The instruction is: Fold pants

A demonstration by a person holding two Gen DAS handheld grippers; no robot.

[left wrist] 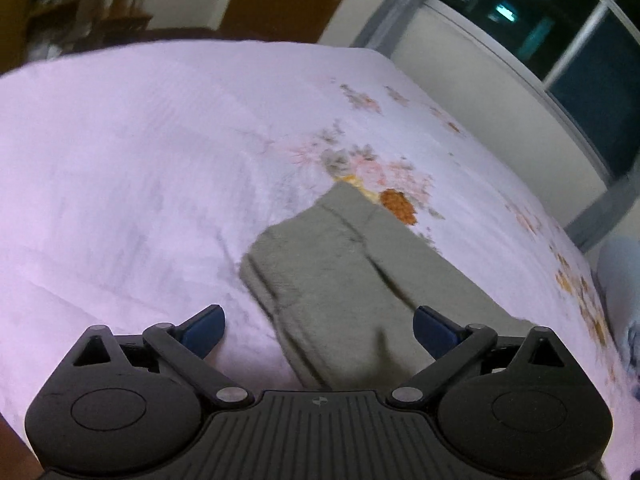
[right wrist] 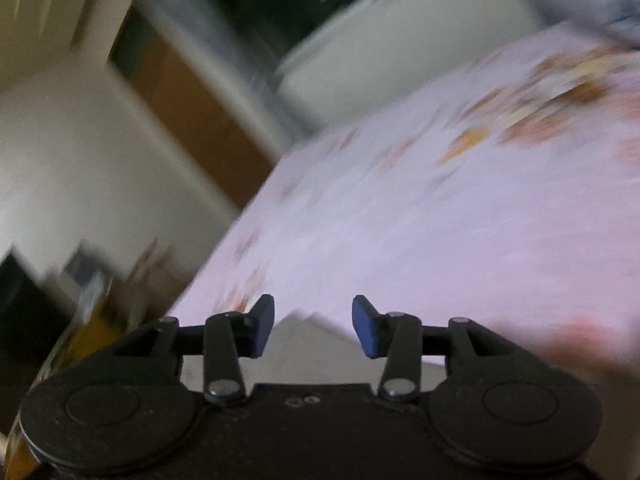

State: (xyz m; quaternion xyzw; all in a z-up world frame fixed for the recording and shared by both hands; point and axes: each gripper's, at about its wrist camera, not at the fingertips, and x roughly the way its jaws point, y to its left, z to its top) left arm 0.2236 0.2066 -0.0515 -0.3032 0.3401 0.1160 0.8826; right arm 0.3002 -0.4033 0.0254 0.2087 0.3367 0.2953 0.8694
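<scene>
Grey-green pants (left wrist: 340, 272) lie folded into a compact stack on the pale bedsheet (left wrist: 140, 160), in the left wrist view. My left gripper (left wrist: 318, 330) is open and empty, held just above the near end of the pants, one blue pad on each side. In the blurred right wrist view, my right gripper (right wrist: 313, 330) is open and empty, with a corner of the grey pants (right wrist: 308, 344) just under its pads.
The sheet has an orange and pink flower print (left wrist: 384, 184). The bed's far edge meets a white wall under a dark window (left wrist: 560, 32). A pale pillow (left wrist: 620, 280) lies at the right. Brown furniture (right wrist: 200, 112) stands beyond the bed's left edge.
</scene>
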